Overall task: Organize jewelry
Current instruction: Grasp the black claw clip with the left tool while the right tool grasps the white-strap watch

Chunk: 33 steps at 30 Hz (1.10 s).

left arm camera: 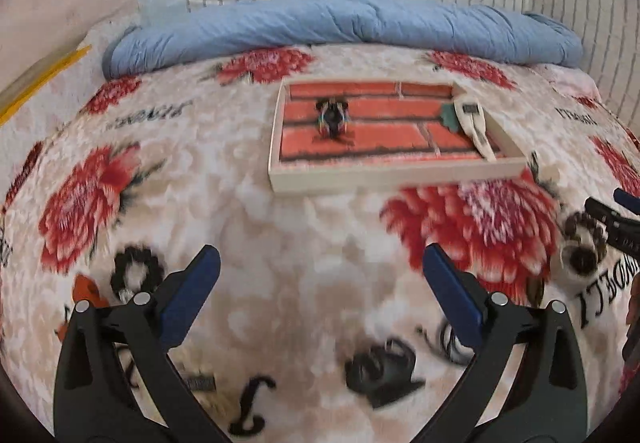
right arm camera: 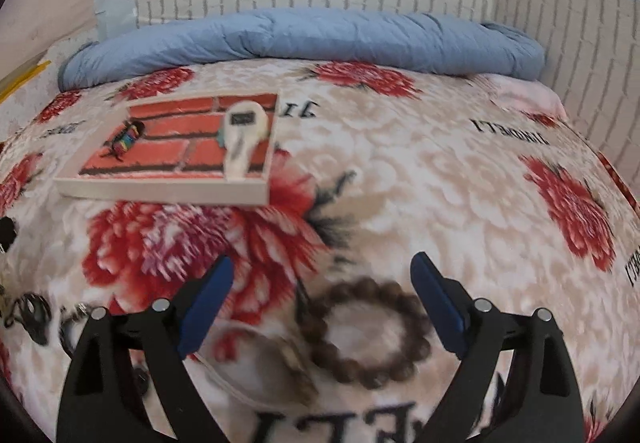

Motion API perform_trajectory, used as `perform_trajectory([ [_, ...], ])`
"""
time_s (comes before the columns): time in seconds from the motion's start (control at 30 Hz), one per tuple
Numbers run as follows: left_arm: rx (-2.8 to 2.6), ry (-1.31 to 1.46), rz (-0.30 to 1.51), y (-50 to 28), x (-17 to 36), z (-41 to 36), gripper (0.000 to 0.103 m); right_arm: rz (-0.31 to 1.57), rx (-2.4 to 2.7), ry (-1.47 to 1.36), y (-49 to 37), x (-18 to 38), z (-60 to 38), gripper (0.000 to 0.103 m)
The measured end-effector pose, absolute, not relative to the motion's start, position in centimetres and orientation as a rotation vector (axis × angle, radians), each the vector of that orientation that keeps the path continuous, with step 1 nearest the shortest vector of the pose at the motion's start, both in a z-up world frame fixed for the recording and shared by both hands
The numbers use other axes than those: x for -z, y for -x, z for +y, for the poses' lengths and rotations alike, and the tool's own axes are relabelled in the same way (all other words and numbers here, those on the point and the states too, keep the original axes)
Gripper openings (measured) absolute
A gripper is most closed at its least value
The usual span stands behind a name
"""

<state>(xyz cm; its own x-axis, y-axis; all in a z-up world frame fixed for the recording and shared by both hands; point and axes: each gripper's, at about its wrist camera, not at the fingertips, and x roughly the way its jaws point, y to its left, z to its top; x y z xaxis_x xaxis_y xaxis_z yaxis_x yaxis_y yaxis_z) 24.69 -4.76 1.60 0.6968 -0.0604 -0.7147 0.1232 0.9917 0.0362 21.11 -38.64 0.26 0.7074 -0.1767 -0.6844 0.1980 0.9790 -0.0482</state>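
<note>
A shallow white tray (left arm camera: 392,177) with a red brick-pattern floor lies on the flowered blanket. It holds a white watch (left arm camera: 474,123) and a dark multicoloured bracelet (left arm camera: 332,119). My left gripper (left arm camera: 322,263) stands open over bare blanket, well short of the tray, with a black piece (left arm camera: 380,367) lying below it. In the right wrist view the tray (right arm camera: 160,193) sits far left with the watch (right arm camera: 240,135) inside. My right gripper (right arm camera: 322,275) is open and holds nothing. A brown bead bracelet (right arm camera: 372,335) lies on the blanket between and below its fingers. A paler bead bracelet (right arm camera: 296,367) lies beside it.
A rolled blue quilt (left arm camera: 340,23) runs along the far side of the bed against a white brick-pattern wall. A black ring-shaped piece (left arm camera: 134,271) lies left of my left gripper. More dark pieces (right arm camera: 34,315) lie at the left edge of the right wrist view.
</note>
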Motion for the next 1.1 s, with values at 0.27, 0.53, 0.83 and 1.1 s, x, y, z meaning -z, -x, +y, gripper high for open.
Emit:
perform_trajectory([
  [0.27, 0.097, -0.060, 0.810, -22.5, 0.9, -4.1, 0.098, 0.744, 0.251, -0.060, -18.8, 1.1, -39.7, 0.088],
  [0.53, 0.092, -0.063, 0.761, -21.0, 1.5, -4.9, 0.098, 0.727, 0.261, -0.001, -18.1, 2.0, -37.7, 0.088],
  [0.83, 0.094, -0.073, 0.741, -20.1, 2.8, -5.2, 0.098, 0.675, 0.283, 0.083, -17.0, 1.9, -36.2, 0.088],
  [1.1, 0.082, -0.121, 0.732, -19.5, 3.6, -6.1, 0.098, 0.662, 0.295, 0.065, -16.4, 2.3, -36.6, 0.088],
])
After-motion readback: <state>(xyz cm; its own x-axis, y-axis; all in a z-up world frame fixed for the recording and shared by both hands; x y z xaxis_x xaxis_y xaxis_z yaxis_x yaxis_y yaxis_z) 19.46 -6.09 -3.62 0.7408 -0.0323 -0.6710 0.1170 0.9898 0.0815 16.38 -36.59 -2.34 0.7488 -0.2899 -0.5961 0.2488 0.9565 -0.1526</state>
